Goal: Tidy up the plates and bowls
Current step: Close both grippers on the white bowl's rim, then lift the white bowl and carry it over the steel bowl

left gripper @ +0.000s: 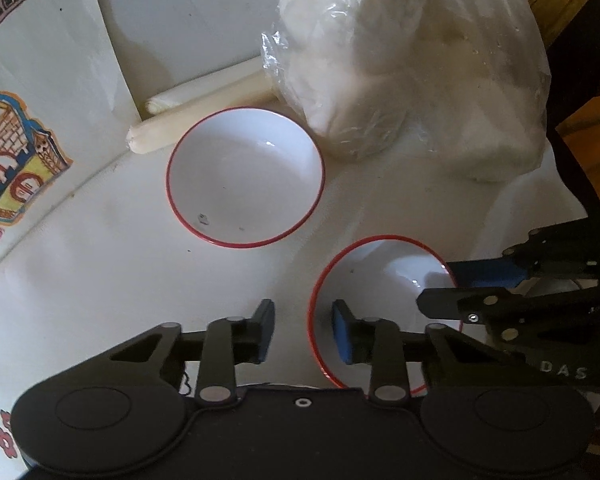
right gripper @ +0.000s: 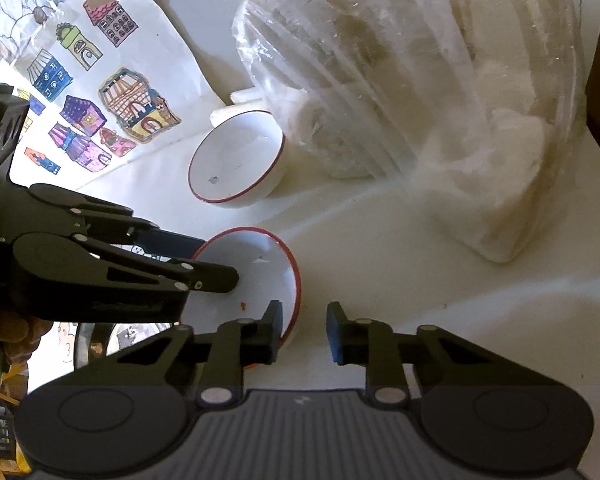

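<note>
Two white bowls with red rims sit on the white table. The far bowl (left gripper: 244, 176) (right gripper: 236, 160) stands free, with nothing in it. The near bowl (left gripper: 380, 280) (right gripper: 256, 264) has both grippers at it. My left gripper (left gripper: 303, 332) (right gripper: 220, 262) straddles its left rim, one pad inside and one outside, with a gap on each side. My right gripper (right gripper: 302, 334) (left gripper: 436, 288) straddles the opposite rim the same way. Its inner pad is close to the wall and its outer pad is clear of it. Neither pair of pads presses on the bowl.
A big clear plastic bag (left gripper: 412, 72) (right gripper: 420, 100) of white stuff stands just behind the bowls. Two rolled white tubes (left gripper: 204, 108) lie behind the far bowl. A sheet of coloured drawings (left gripper: 12, 152) (right gripper: 100, 92) covers the left. Wooden furniture (left gripper: 588, 160) is at the right.
</note>
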Demonstrator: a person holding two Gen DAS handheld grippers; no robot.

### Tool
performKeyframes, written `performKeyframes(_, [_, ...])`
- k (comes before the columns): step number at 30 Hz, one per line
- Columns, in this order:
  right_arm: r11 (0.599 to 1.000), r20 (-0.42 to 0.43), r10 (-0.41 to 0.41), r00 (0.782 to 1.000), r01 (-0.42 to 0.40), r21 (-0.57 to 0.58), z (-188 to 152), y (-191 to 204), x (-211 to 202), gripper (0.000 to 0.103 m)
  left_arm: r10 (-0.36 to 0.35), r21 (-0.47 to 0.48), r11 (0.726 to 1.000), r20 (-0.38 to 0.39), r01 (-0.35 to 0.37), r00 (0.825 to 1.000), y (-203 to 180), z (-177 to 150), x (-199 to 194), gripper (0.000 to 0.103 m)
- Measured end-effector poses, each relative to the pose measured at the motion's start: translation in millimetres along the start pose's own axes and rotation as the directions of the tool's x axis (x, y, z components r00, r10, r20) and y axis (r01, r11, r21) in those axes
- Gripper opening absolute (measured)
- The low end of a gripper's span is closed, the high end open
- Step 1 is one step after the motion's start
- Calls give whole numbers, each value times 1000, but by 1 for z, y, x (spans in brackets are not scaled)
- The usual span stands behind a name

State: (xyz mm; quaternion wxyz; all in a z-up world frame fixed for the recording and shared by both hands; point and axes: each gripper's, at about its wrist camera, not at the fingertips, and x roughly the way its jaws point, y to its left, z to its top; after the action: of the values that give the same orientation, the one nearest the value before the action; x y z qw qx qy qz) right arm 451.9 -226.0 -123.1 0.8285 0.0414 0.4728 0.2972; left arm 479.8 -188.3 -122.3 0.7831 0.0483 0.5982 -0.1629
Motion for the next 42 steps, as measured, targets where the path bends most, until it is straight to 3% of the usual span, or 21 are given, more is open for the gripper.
performKeyframes(4, [999, -5, 21, 1000, -21, 27, 2, 0, 3, 13, -32, -30, 999, -2, 32, 999, -1, -2, 3, 13])
performKeyframes(9, [996, 2, 14, 1000, -14, 87, 2, -5, 1, 10, -46, -102, 994, 7, 47, 999, 4, -5, 0, 8])
performKeyframes(20, [991, 84, 9, 996, -20, 134, 2, -12, -25, 8, -46, -168, 984, 69, 57, 997, 4, -3, -28, 7])
performKeyframes(30, [986, 181, 2, 983, -32, 161, -1, -16, -71, 8, -72, -120, 988, 162, 92, 984, -22, 5, -72, 6])
performKeyframes(42, [973, 203, -62, 977, 14, 228, -50, -35, -115, 8, -140, -48, 988, 145, 148, 979, -82, -11, -74, 7])
